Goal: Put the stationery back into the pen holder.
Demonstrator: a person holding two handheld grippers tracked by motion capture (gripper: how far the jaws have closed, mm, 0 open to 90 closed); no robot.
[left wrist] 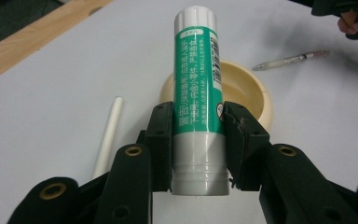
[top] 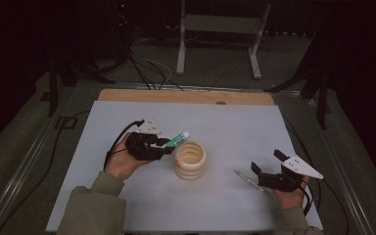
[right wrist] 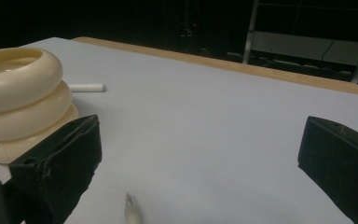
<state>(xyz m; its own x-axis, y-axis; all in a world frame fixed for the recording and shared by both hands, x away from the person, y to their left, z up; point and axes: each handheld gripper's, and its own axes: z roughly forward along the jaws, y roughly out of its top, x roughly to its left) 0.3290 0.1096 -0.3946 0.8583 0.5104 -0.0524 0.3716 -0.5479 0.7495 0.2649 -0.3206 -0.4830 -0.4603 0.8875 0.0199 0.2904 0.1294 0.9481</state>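
Note:
My left gripper is shut on a green-and-white glue stick, held off the table with its white cap pointing toward the far right. In the left gripper view, both pads press the glue stick low on its body, just above a cream ringed cup. The cup stands upright mid-table, right beside that gripper. My right gripper rests low at the right with its jaws wide apart and nothing between them. A thin pen lies on the sheet just in front of it, and its tip shows between the jaws.
A white sheet covers the table, with a wooden strip along the far edge. A short white stick lies flat beyond the cup. Dark floor, cables and a metal stand lie behind the table.

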